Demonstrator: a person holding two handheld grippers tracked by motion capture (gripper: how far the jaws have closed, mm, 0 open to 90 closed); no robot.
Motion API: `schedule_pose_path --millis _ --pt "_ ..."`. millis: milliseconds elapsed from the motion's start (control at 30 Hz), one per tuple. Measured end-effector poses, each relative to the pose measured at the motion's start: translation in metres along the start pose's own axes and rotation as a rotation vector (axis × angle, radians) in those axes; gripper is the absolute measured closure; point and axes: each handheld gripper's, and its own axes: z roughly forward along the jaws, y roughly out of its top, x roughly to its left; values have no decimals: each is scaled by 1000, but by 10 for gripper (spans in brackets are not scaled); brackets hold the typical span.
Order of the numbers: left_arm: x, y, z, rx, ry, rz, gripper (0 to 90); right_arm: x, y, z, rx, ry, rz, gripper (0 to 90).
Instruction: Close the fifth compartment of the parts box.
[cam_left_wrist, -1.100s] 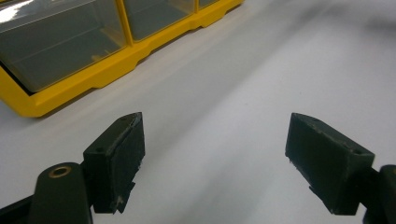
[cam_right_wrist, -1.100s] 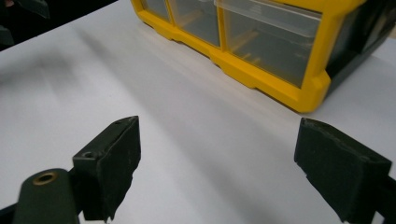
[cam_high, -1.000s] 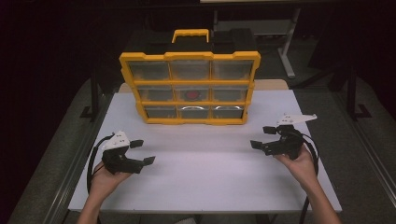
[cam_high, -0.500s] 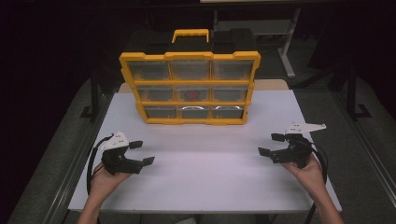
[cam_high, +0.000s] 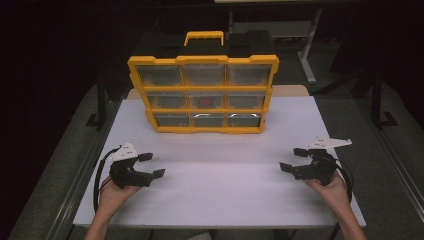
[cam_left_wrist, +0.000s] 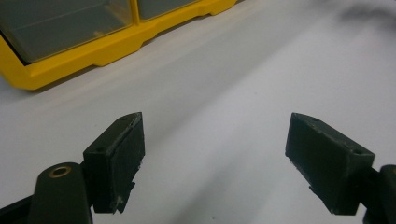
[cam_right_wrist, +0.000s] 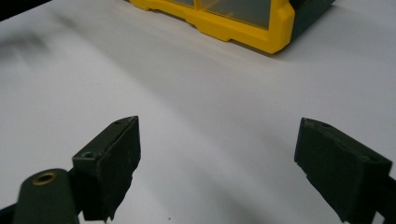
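While the case (cam_high: 203, 95) stood upright at the far middle of the table (cam_high: 220, 195) in the high view, both grippers sat low on the near part of the white top, well apart from it and from each other. The case was yellow, with a handle (cam_high: 204, 37) on top and three rows of three clear compartments facing the person. Something red lay in the middle compartment (cam_high: 205, 102); what the others held was too dim to tell. The left gripper (cam_high: 151, 166) was held in the left hand (cam_high: 116, 195) near the table's left edge, jaws wide, gripping nothing, pointed inward toward the middle. The right gripper (cam_high: 293, 160) was held in the right hand (cam_high: 331, 189) near the right edge, jaws likewise wide and empty, pointed inward toward the left one. A black cable (cam_high: 98, 175) looped from the left gripper along the table edge.

In the left gripper view, the left gripper (cam_left_wrist: 215, 154) showed two black jaws spread wide over bare white table (cam_left_wrist: 224, 88), with nothing between them. A lower corner of the case (cam_left_wrist: 112, 39) lay at the upper left, clear fronts above a yellow rim, well ahead of the jaws.

In the right gripper view, the right gripper (cam_right_wrist: 217, 161) also showed its jaws wide apart over bare table (cam_right_wrist: 187, 84). The other lower corner of the case (cam_right_wrist: 243, 23) sat at the top, resting on the table, apart from the jaws.
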Motion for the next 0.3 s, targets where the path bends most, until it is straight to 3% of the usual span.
schedule_pose_path --millis 300 --pt "-1 1 -2 -13 5 6 197 3 -2 2 10 -6 -9 136"
